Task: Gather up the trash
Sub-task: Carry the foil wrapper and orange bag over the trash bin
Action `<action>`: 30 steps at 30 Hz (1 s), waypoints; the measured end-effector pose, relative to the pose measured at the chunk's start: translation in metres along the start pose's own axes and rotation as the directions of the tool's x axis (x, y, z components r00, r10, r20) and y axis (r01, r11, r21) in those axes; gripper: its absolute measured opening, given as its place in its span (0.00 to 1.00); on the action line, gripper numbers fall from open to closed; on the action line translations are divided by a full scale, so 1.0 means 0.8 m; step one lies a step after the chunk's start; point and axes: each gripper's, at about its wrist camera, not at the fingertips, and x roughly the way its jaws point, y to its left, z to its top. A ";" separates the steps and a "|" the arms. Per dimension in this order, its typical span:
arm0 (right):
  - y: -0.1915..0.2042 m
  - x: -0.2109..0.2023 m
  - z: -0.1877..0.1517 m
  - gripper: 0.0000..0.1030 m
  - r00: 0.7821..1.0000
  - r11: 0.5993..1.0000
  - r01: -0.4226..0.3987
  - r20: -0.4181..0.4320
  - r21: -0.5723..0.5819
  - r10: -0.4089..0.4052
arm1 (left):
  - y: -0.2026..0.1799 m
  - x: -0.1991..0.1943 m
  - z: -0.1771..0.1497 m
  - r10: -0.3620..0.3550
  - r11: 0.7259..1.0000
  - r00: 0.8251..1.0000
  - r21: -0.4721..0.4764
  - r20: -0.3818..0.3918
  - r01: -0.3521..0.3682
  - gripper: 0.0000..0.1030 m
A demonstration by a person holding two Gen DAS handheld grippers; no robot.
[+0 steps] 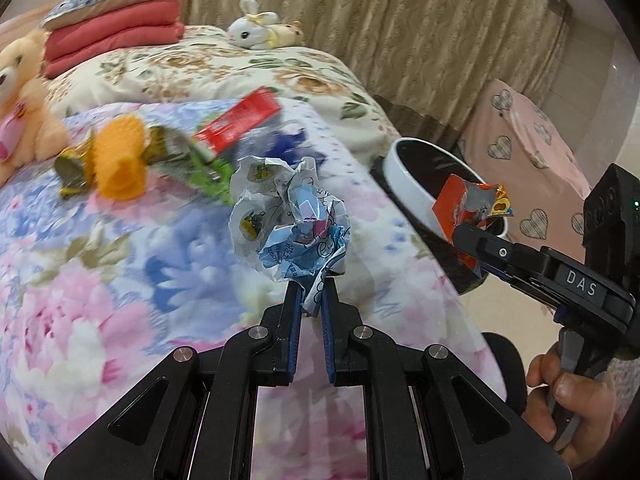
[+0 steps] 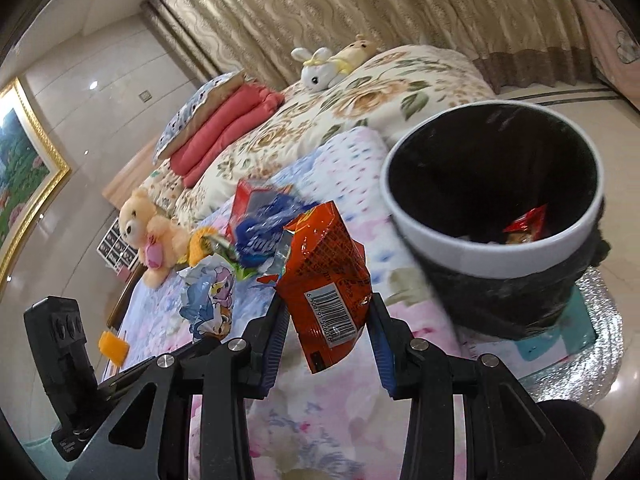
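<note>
1. On the far left of the bed [image 1: 120,264] lay the rest of the trash — a gold wrapper [image 1: 74,168], an orange piece [image 1: 120,160] and a red pack [image 1: 240,120], blurred, well apart from both your tools.
2. Your left gripper [image 1: 310,296] was clamped on a crumpled wrapper [image 1: 288,216], pinched by its lower tail, with the ball of it standing up past the tips and clear of the quilt.
3. Your right gripper [image 2: 324,332] had its jaws apart, with the orange packet [image 2: 326,280] between them; its long axis ran up and away from you. I could not tell whether a pad touched it or it was already loose.
4. The bin [image 2: 492,256] stood ahead and to the right of that packet, just off the bed's edge, mouth open and tilted toward you, with some red trash [image 2: 526,224] already inside.
5. The right tool was the nearer to the bin; the left had to cross to the right over the bed corner.
6. Nothing stood between packet and rim — the risk, as I judged it, was a light packet dropping short onto the quilt.
</note>
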 end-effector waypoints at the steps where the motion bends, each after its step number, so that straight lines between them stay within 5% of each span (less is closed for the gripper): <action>1: -0.005 -0.004 0.003 0.39 1.000 1.000 0.002 0.005 0.004 -0.002 | -0.005 0.003 0.002 -0.005 1.000 1.000 0.006 -0.001 0.005 0.09; 30: -0.106 -0.042 0.070 0.40 0.993 0.991 0.094 0.056 0.093 -0.100 | -0.126 0.061 0.056 -0.096 0.984 0.994 0.149 -0.044 0.101 0.09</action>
